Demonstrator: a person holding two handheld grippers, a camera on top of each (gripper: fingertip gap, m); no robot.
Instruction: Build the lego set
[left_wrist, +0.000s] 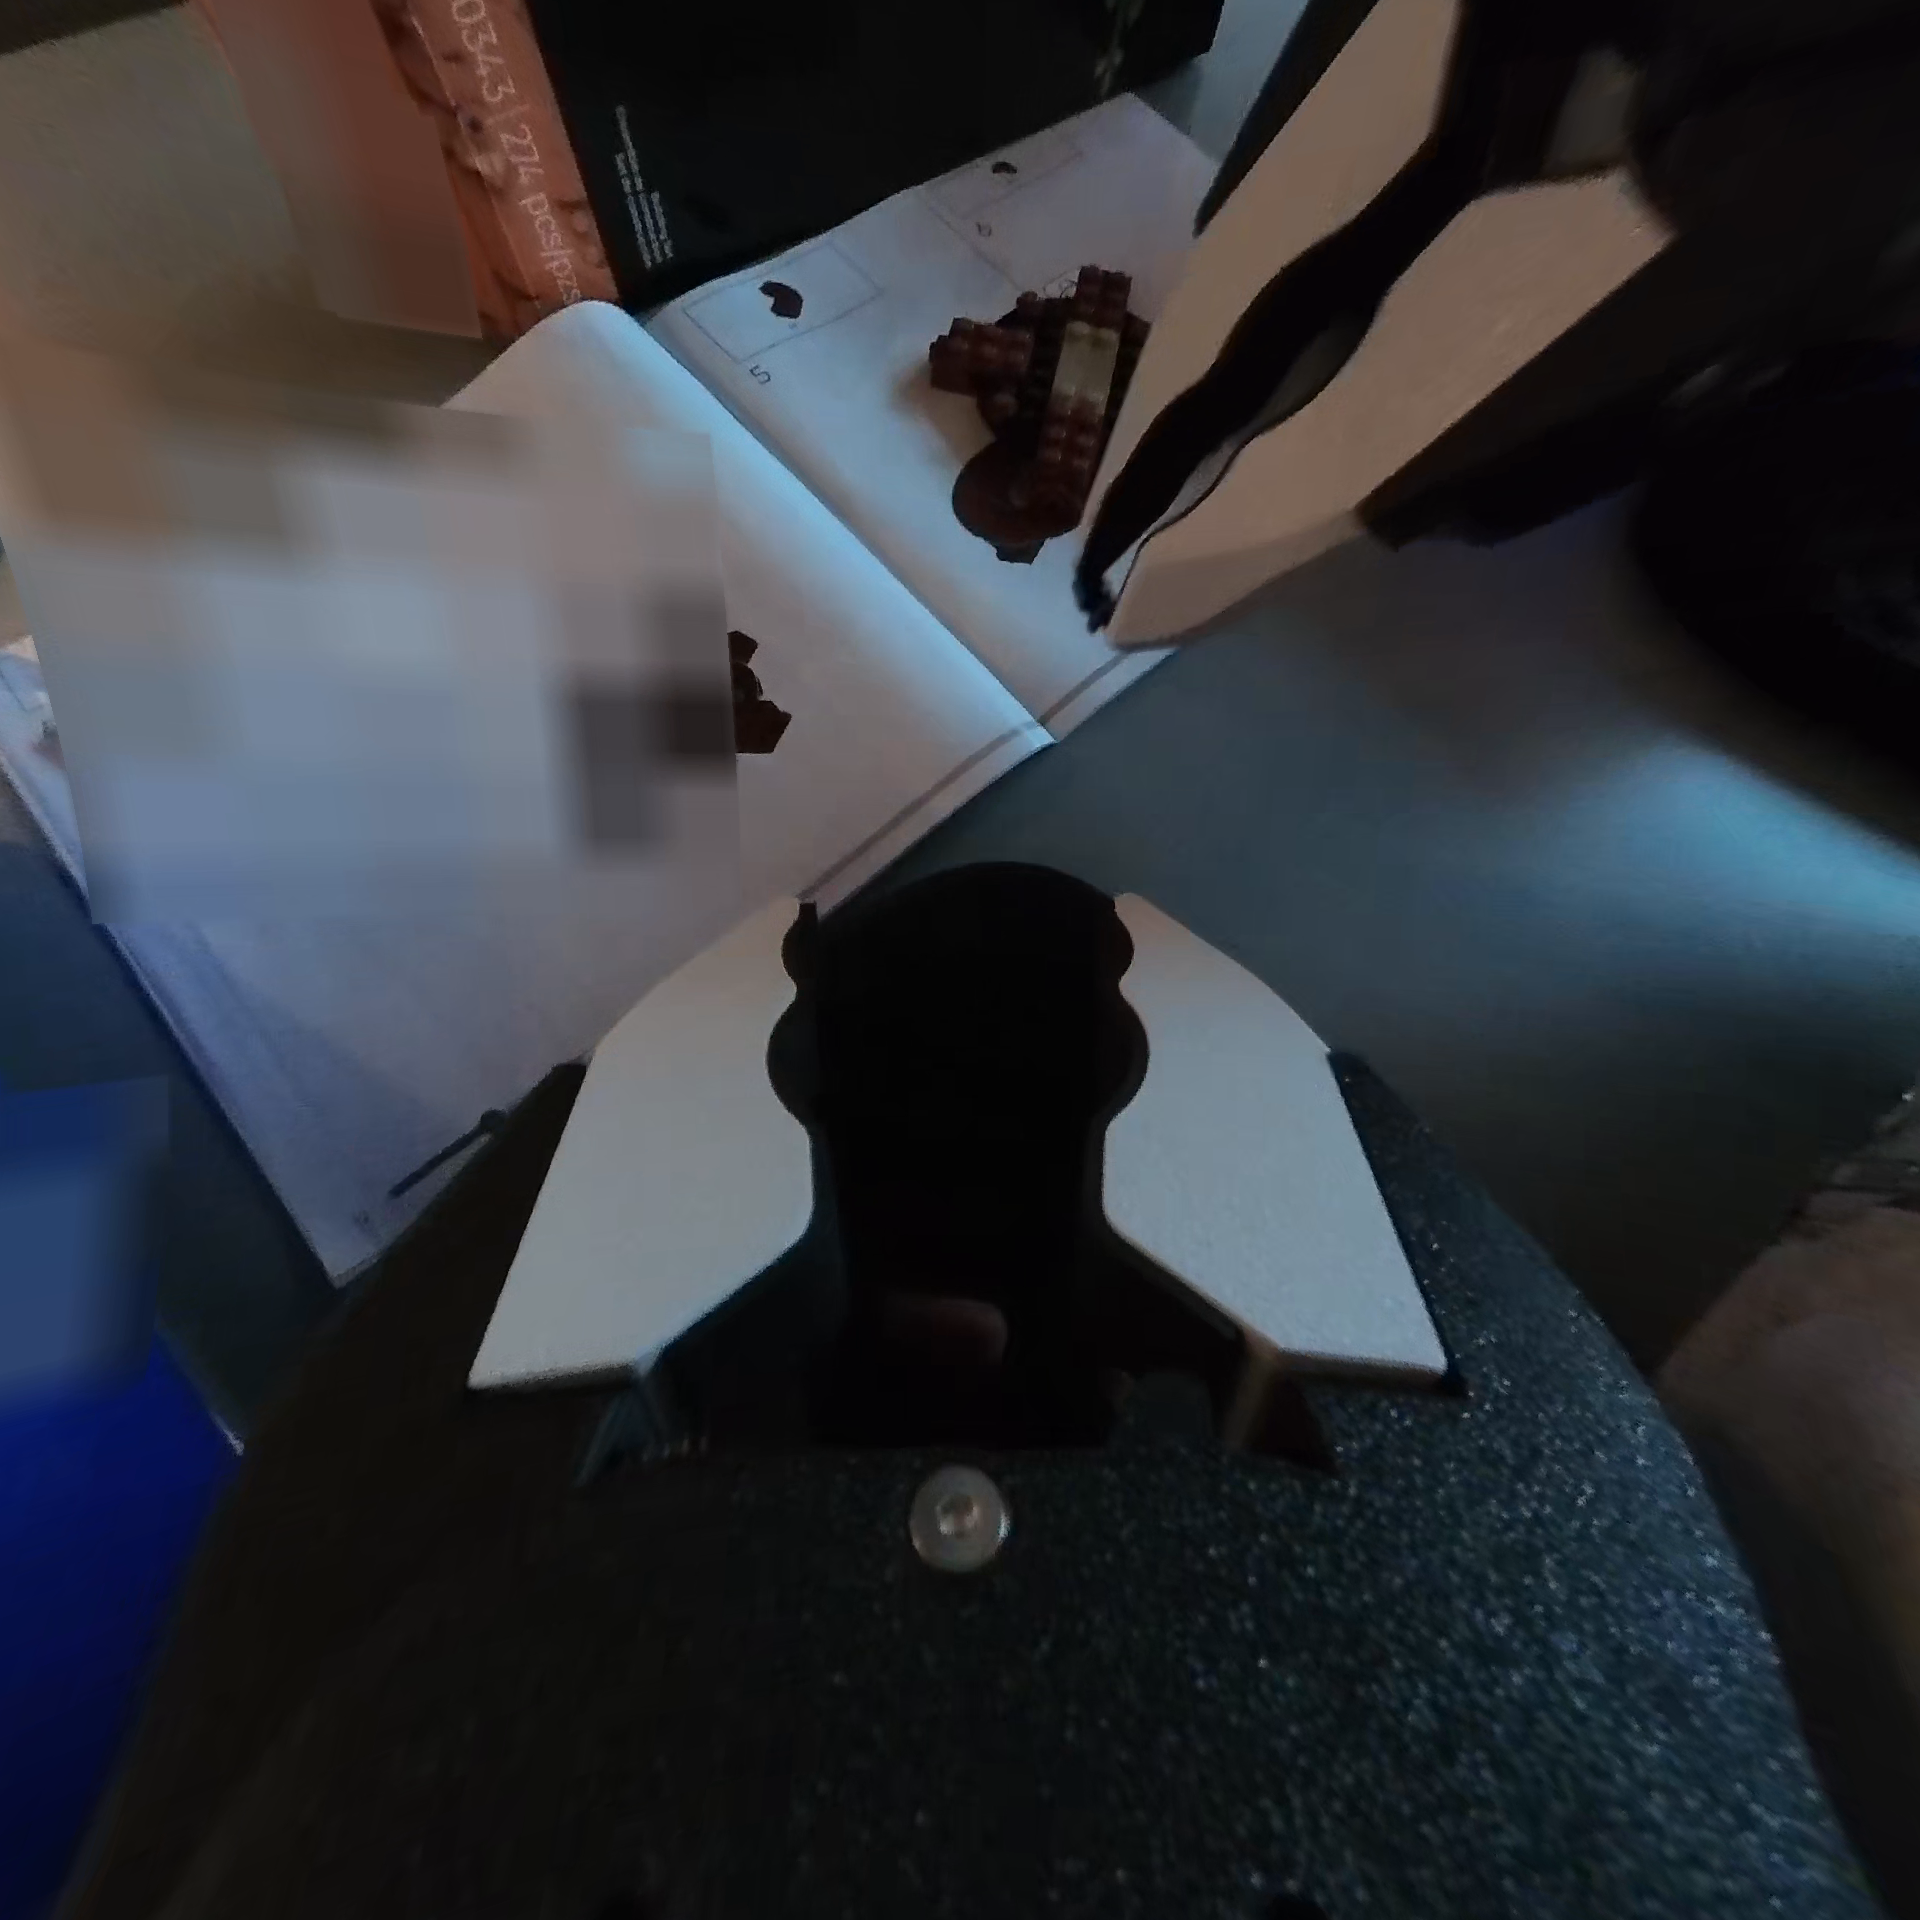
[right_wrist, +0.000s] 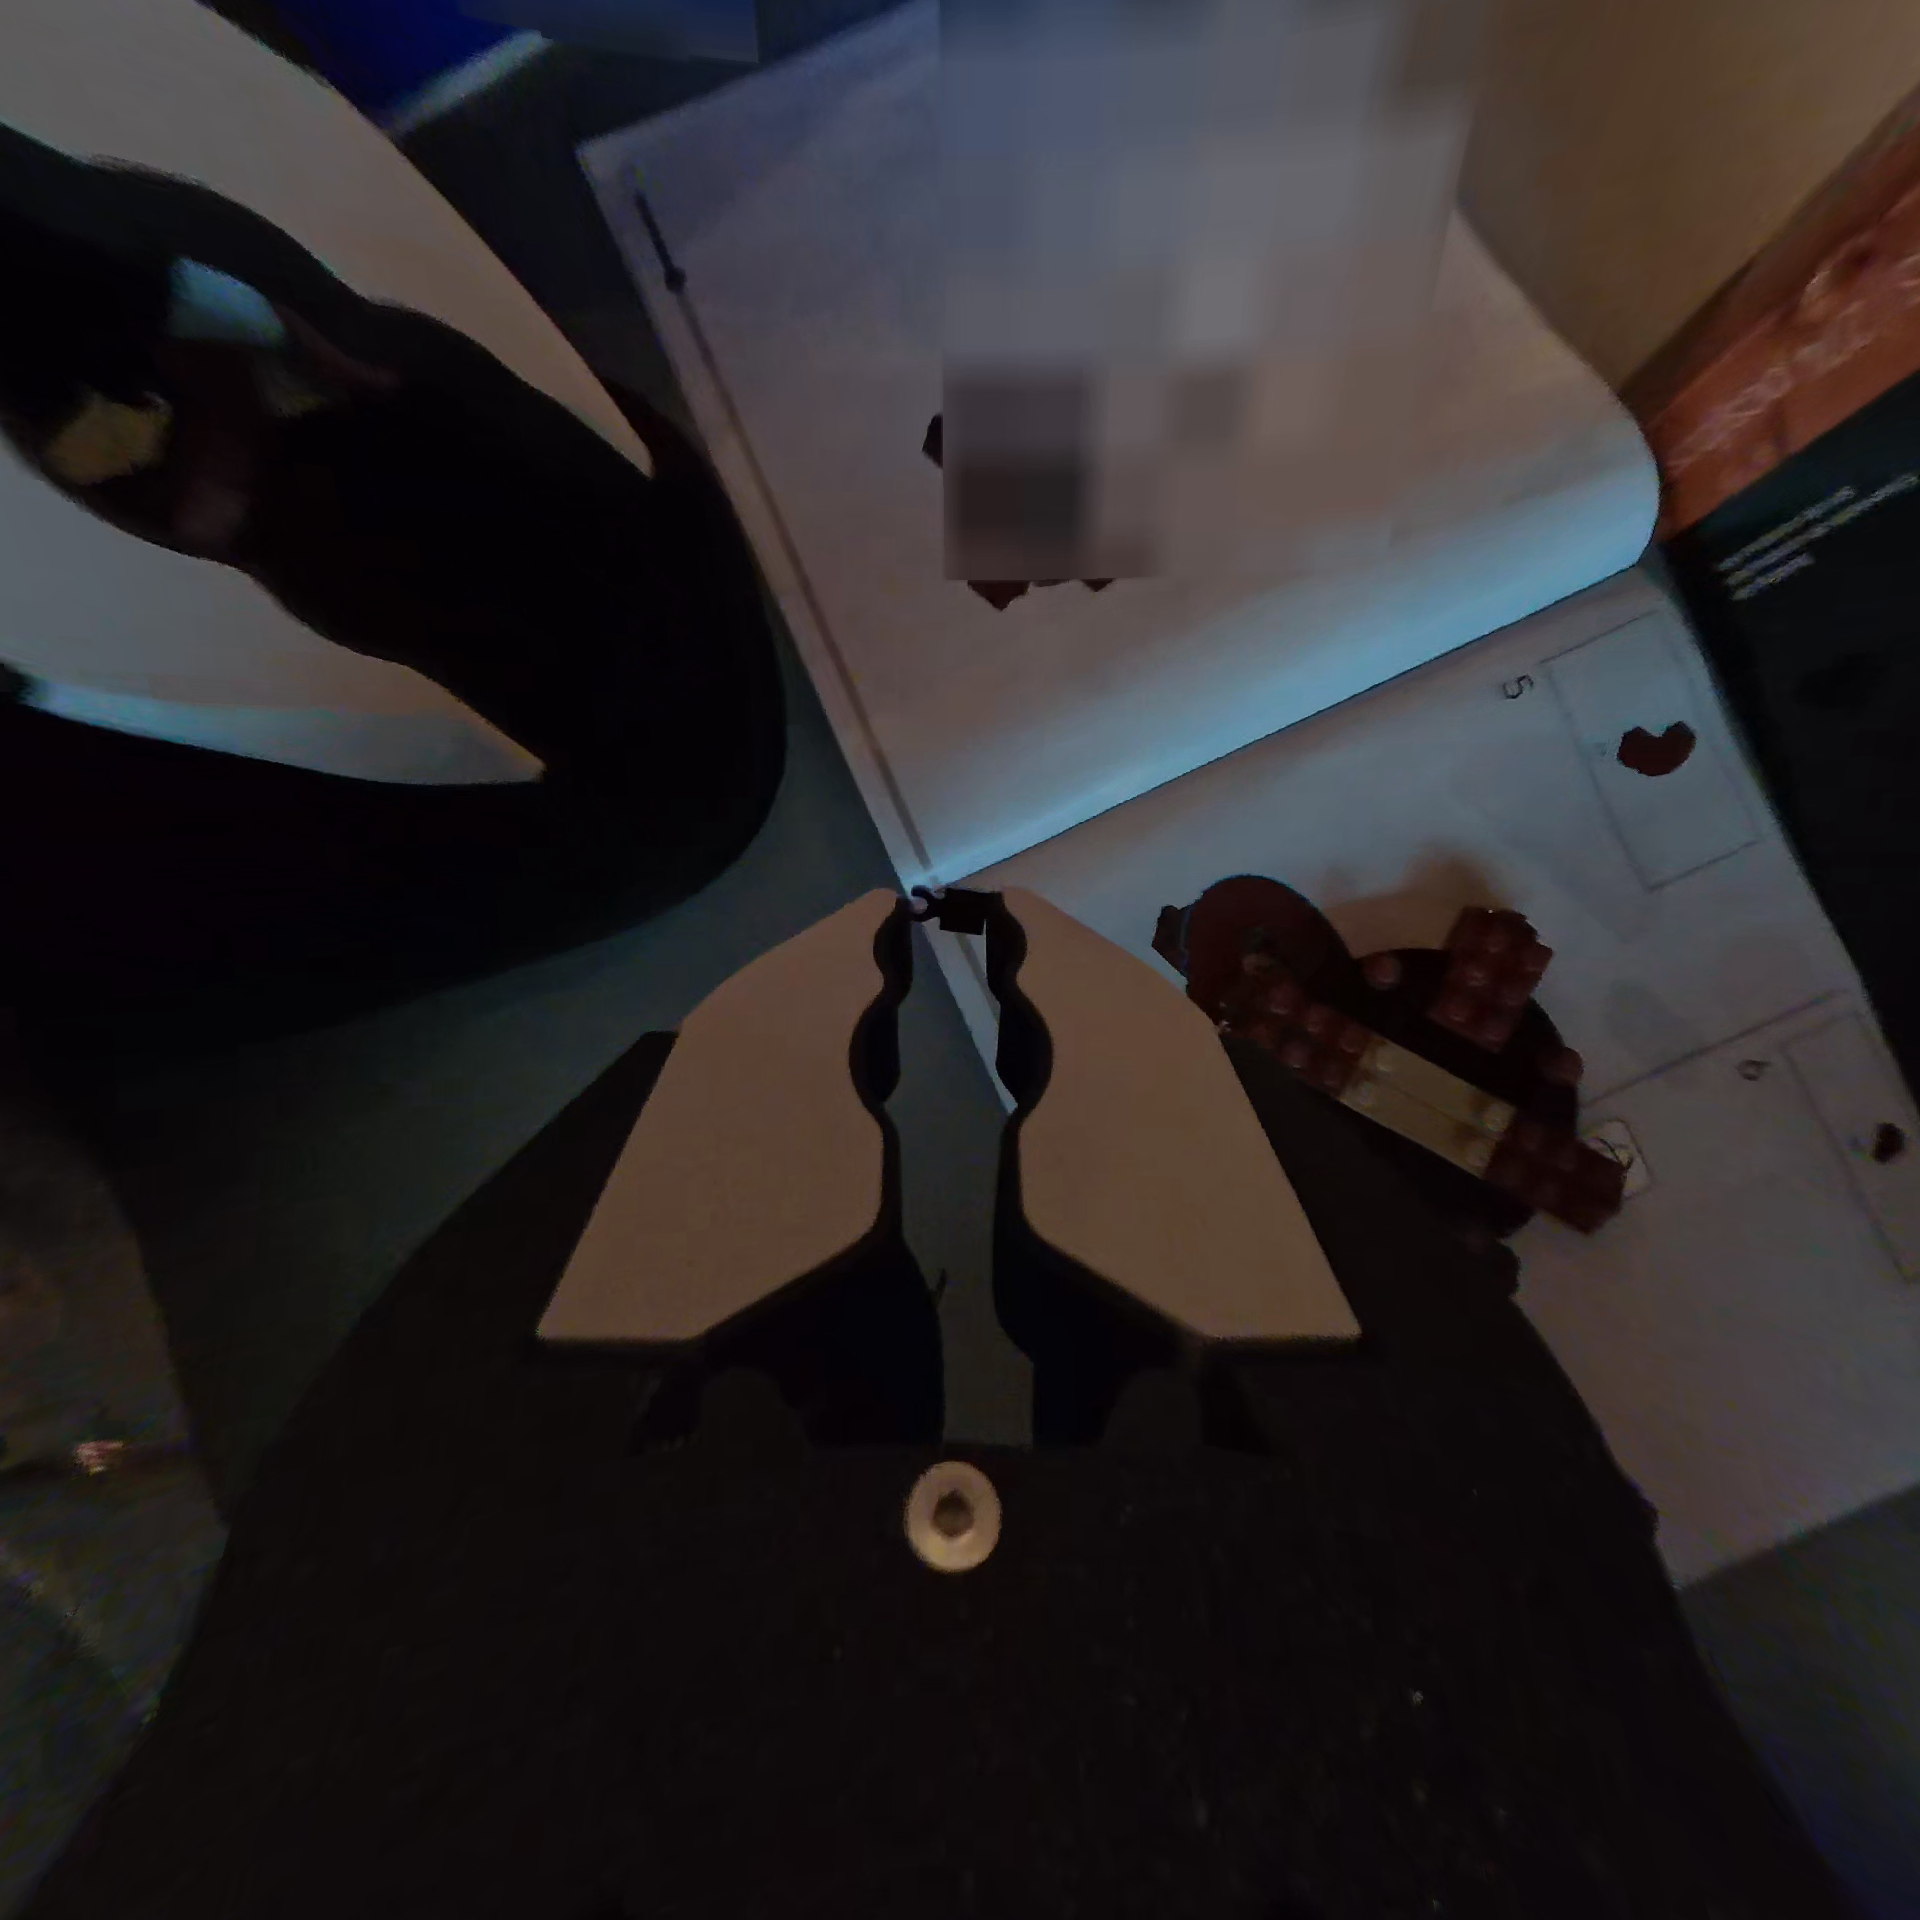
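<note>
- The left gripper (left_wrist: 961, 909) sits low in the frame's centre with its jaws spread wide and nothing between them; dark tabletop (left_wrist: 1455, 831) lies ahead of it.
- The right gripper (right_wrist: 951, 914) is clenched on a small black piece (right_wrist: 961, 916), pinched at its very tips, just over the lower corner of an open booklet (right_wrist: 1247, 665).
- A brown brick build (right_wrist: 1455, 1060) with a pale strip lies on the booklet's right page, right of centre, apart from both grippers.
- A box (left_wrist: 499, 187) with an orange face and a dark side stands at the upper left, behind the booklet.
- The build looks partly assembled; the black piece is not yet on it.
</note>
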